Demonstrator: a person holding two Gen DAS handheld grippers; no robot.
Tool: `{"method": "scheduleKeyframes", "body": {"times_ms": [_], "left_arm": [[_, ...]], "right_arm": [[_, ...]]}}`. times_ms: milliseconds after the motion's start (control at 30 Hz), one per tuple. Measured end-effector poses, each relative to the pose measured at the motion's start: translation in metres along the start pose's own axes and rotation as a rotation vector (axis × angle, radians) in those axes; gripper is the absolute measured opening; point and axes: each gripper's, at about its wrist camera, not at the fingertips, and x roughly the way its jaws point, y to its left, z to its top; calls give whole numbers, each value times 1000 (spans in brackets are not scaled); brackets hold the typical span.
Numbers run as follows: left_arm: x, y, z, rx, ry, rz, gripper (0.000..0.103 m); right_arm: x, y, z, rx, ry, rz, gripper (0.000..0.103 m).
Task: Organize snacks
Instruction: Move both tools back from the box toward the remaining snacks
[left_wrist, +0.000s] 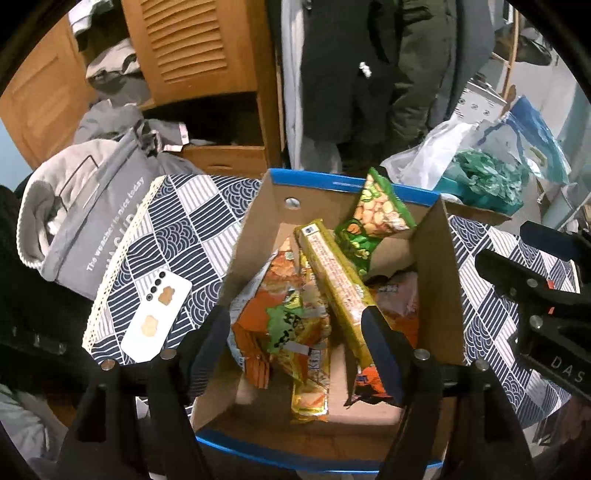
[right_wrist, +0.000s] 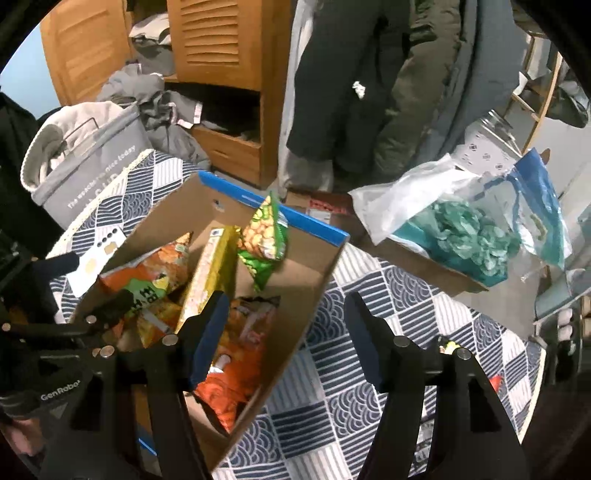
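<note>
A cardboard box with a blue rim (left_wrist: 255, 229) (right_wrist: 314, 280) stands on the patterned tablecloth and holds several snack packs. A long yellow pack (left_wrist: 336, 284) (right_wrist: 210, 273) leans across the middle. A green pea pack (left_wrist: 380, 212) (right_wrist: 264, 236) stands at the far side. Orange packs (left_wrist: 280, 325) (right_wrist: 236, 354) lie at the bottom. My left gripper (left_wrist: 295, 347) is open and empty over the box's near part. My right gripper (right_wrist: 284, 339) is open and empty, straddling the box's right wall.
A white phone (left_wrist: 157, 319) (right_wrist: 94, 258) lies on the tablecloth left of the box. A grey bag (left_wrist: 88, 229) sits further left. A low box with white and blue plastic bags (right_wrist: 461, 236) stands at the right. A wooden cabinet (left_wrist: 199, 66) is behind.
</note>
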Motion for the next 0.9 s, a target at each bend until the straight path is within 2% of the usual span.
{"method": "scheduleKeyframes", "body": {"times_ms": [133,533,900], "left_arm": [[-2,-12,-1,31,0,-1,75],[-8,-60,-4,125,3,-35,75],[-7,-119,-15,244,20,-53,75]], "right_arm": [[-6,-8,-8,4,-3,-15,71],[-14,-44,-40,17,21,-87,73],[-19,-95,-72,94,43,-126,73]]}}
